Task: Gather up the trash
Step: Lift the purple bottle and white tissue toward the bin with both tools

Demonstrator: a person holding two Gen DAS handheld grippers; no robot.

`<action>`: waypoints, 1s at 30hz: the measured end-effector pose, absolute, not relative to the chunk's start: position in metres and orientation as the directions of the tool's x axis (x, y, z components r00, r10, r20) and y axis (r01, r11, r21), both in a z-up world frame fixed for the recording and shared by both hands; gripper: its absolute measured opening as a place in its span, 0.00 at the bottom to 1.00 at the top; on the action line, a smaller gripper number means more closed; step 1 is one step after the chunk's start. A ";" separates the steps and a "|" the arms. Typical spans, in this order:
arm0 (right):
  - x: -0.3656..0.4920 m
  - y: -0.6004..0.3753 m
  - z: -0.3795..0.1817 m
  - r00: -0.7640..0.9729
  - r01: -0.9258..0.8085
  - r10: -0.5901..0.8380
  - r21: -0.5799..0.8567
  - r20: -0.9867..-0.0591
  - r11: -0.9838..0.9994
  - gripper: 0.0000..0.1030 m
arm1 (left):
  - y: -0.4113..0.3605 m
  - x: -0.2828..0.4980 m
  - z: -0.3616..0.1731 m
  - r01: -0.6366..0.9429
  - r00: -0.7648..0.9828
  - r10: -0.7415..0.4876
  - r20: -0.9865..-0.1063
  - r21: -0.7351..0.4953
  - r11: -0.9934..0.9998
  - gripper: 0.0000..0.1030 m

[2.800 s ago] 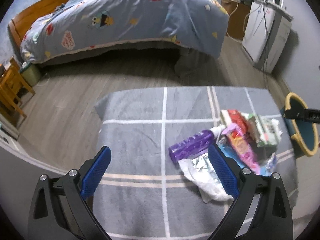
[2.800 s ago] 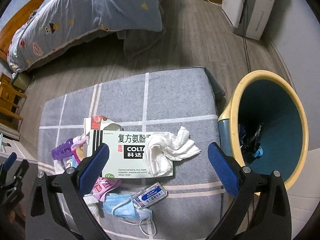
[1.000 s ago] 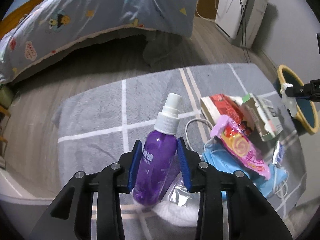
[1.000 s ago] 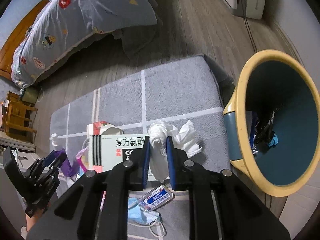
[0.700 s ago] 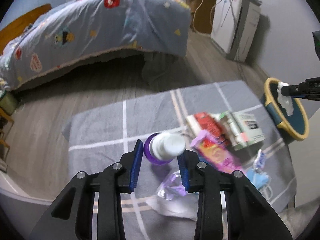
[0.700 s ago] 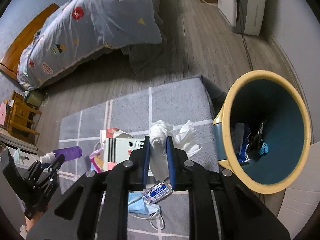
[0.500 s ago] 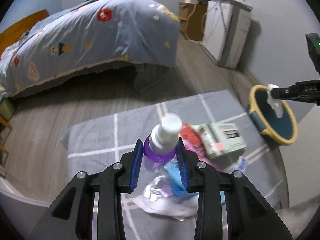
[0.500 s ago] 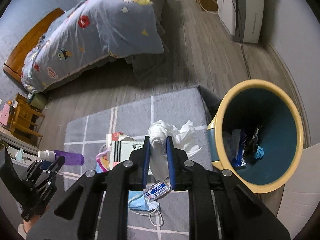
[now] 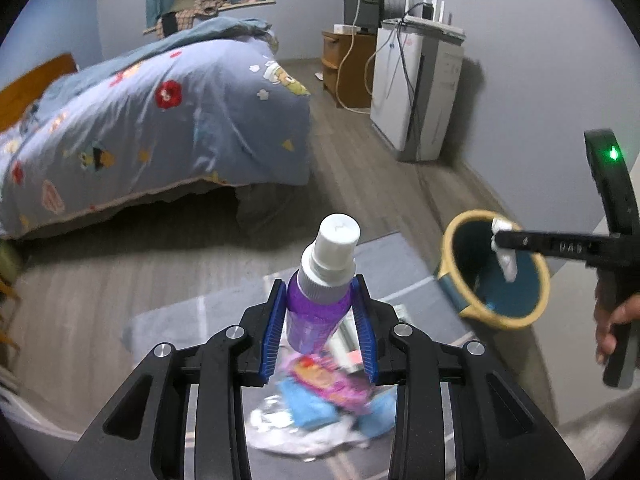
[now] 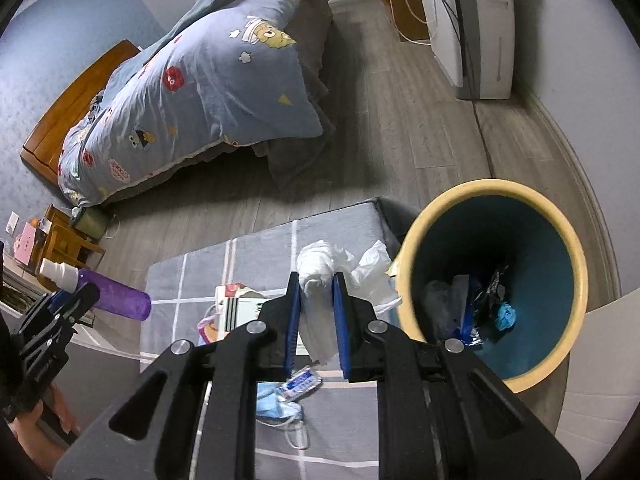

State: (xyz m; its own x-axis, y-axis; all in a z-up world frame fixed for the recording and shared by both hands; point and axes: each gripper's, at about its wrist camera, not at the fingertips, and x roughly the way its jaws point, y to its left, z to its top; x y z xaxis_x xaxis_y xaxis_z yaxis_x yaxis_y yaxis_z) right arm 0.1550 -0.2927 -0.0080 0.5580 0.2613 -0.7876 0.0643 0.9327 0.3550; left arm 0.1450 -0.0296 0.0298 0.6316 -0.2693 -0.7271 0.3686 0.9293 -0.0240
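Note:
My left gripper (image 9: pixel 319 312) is shut on a purple spray bottle (image 9: pixel 320 304) with a white cap, held upright above the grey checked mat (image 9: pixel 192 320). The bottle also shows in the right wrist view (image 10: pixel 112 290). My right gripper (image 10: pixel 316 284) is shut on a crumpled white tissue (image 10: pixel 320 264), held high beside the yellow-rimmed teal trash bin (image 10: pixel 440 216); in the left wrist view the tissue (image 9: pixel 505 252) hangs over the bin (image 9: pixel 464 308). Left on the mat are a pink wrapper (image 9: pixel 332 380), a blue mask (image 10: pixel 276 404), a medicine box (image 10: pixel 236 312) and a blister pack (image 10: pixel 300 382).
A bed with a blue cartoon duvet (image 9: pixel 152 120) stands behind the mat. A white appliance (image 9: pixel 416 92) and a wooden cabinet (image 9: pixel 348 68) stand by the far wall. The bin holds wrappers (image 10: pixel 480 300). Wooden furniture (image 10: pixel 64 236) is at left.
Both grippers closed on their items and lifted: the left raised the purple bottle off the mat and turned it upright, the right carried the tissue up and toward the bin.

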 end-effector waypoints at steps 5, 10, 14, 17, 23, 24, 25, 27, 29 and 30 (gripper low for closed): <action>0.152 -0.315 -0.017 0.557 0.078 0.251 0.351 -0.792 0.933 0.15 | -0.061 0.151 0.028 0.404 0.626 -0.297 -0.721 -0.026 0.915 0.34; 0.153 -0.342 -0.027 0.561 0.115 0.233 0.354 -0.794 0.928 0.15 | -0.084 0.157 0.024 0.432 0.613 -0.317 -0.724 -0.029 0.901 0.34; 0.152 -0.357 -0.034 0.554 0.136 0.224 0.353 -0.802 0.926 0.15 | -0.097 0.162 0.019 0.442 0.603 -0.321 -0.731 -0.030 0.897 0.34; 0.151 -0.367 -0.039 0.553 0.148 0.214 0.348 -0.805 0.926 0.15 | -0.108 0.166 0.017 0.448 0.596 -0.329 -0.733 -0.036 0.893 0.34; 0.146 -0.390 -0.047 0.549 0.189 0.202 0.355 -0.811 0.916 0.15 | -0.135 0.165 0.015 0.485 0.588 -0.347 -0.730 -0.024 0.874 0.34; 0.144 -0.393 -0.047 0.551 0.195 0.198 0.356 -0.811 0.914 0.15 | -0.139 0.165 0.014 0.493 0.585 -0.351 -0.731 -0.023 0.870 0.34; 0.143 -0.397 -0.048 0.553 0.202 0.195 0.357 -0.810 0.912 0.15 | -0.146 0.165 0.013 0.502 0.581 -0.356 -0.732 -0.021 0.865 0.34; 0.142 -0.406 -0.052 0.551 0.217 0.192 0.362 -0.812 0.906 0.15 | -0.154 0.164 0.011 0.513 0.574 -0.362 -0.734 -0.022 0.858 0.34; 0.140 -0.413 -0.054 0.549 0.230 0.189 0.364 -0.815 0.903 0.15 | -0.164 0.164 0.007 0.528 0.563 -0.372 -0.738 -0.025 0.849 0.34; 0.140 -0.417 -0.056 0.547 0.238 0.186 0.365 -0.816 0.900 0.15 | -0.169 0.163 0.005 0.536 0.558 -0.376 -0.740 -0.025 0.844 0.34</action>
State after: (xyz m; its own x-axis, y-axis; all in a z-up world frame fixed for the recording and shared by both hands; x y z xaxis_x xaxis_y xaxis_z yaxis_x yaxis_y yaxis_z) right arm 0.1399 -0.4173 -0.0563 0.5472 0.1861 -0.8161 0.2376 0.9003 0.3647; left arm 0.1627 -0.1687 0.0052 0.5576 -0.3759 -0.7401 0.5358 0.8440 -0.0250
